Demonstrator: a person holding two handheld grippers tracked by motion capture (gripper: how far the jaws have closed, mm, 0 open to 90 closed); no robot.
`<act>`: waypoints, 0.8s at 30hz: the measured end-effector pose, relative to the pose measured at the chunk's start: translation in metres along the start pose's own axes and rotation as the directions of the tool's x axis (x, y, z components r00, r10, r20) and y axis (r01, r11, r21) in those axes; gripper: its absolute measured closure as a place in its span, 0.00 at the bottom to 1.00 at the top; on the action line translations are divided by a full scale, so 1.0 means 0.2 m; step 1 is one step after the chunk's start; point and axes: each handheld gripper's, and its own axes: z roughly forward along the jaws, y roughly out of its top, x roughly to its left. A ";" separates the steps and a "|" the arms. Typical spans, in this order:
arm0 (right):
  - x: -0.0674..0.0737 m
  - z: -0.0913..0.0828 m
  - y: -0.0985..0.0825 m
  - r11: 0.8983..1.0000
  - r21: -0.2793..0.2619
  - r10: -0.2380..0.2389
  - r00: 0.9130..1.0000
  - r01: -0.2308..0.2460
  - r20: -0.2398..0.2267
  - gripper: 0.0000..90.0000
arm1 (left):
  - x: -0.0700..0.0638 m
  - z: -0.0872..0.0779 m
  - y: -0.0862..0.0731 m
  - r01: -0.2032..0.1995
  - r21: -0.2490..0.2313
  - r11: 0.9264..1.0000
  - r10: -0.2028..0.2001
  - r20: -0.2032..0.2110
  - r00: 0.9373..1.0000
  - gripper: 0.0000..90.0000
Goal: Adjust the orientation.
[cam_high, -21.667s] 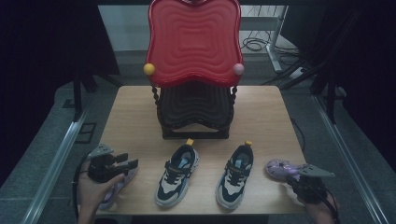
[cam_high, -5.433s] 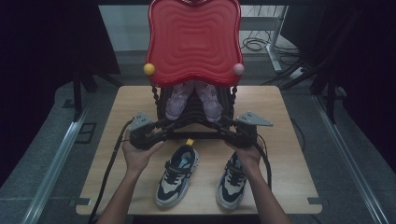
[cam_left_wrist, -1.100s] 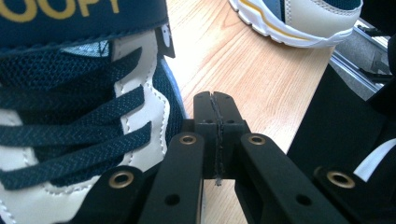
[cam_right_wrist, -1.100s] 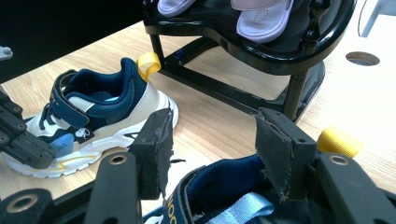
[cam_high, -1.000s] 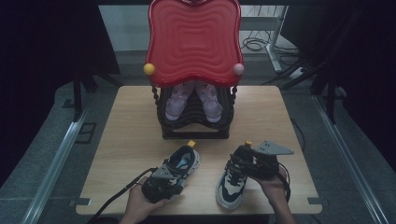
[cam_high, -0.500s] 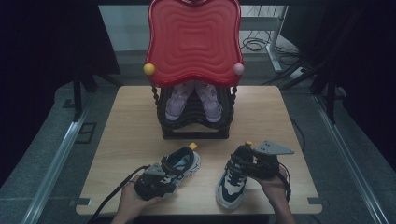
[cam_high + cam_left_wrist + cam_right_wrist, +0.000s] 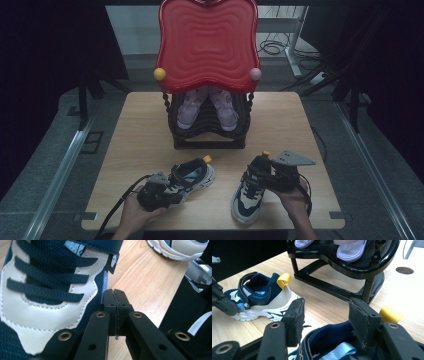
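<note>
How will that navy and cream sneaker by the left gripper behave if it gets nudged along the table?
The left sneaker would probably slide or pivot rather than tip: its broad flat sole lies on the smooth wooden table. Its mesh and stitched panels look soft, so the upper may dent under the left gripper, whose jaws are shut. It likely weighs little.

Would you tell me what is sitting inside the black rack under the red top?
A pair of pale purple shoes sits on the black rack, toes toward the camera. The red top covers their heels and whatever lies behind them.
</note>
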 end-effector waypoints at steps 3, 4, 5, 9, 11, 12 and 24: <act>0.00 0.00 0.00 1.000 0.000 -0.004 1.000 0.004 0.000 0.52 | 0.02 -0.01 0.00 0.008 -0.004 1.000 -0.008 -0.007 1.000 1.00; 0.00 0.00 0.00 1.000 0.001 -0.003 1.000 0.003 -0.001 0.52 | 0.02 -0.01 -0.01 0.011 -0.008 1.000 -0.011 -0.009 1.000 1.00; 0.00 0.00 0.00 1.000 0.002 -0.002 1.000 0.002 -0.001 0.52 | 0.03 -0.02 -0.01 0.010 -0.002 1.000 -0.010 -0.012 1.000 1.00; 0.00 0.00 0.00 1.000 0.001 -0.004 1.000 0.004 0.000 0.52 | 0.06 -0.03 -0.01 0.023 -0.011 1.000 -0.023 -0.018 1.000 1.00; 0.00 0.00 0.00 1.000 -0.001 -0.002 1.000 0.002 0.002 0.52 | 0.07 -0.04 -0.02 0.030 -0.013 0.999 -0.030 -0.023 0.999 1.00; 0.00 0.00 0.00 1.000 -0.003 -0.003 1.000 0.003 0.002 0.52 | 0.07 -0.04 -0.02 0.032 -0.017 0.999 -0.033 -0.024 0.999 1.00; 0.00 0.00 0.00 1.000 -0.003 -0.005 1.000 0.005 0.001 0.52 | 0.13 -0.06 -0.03 0.077 -0.040 0.996 -0.079 -0.057 0.995 1.00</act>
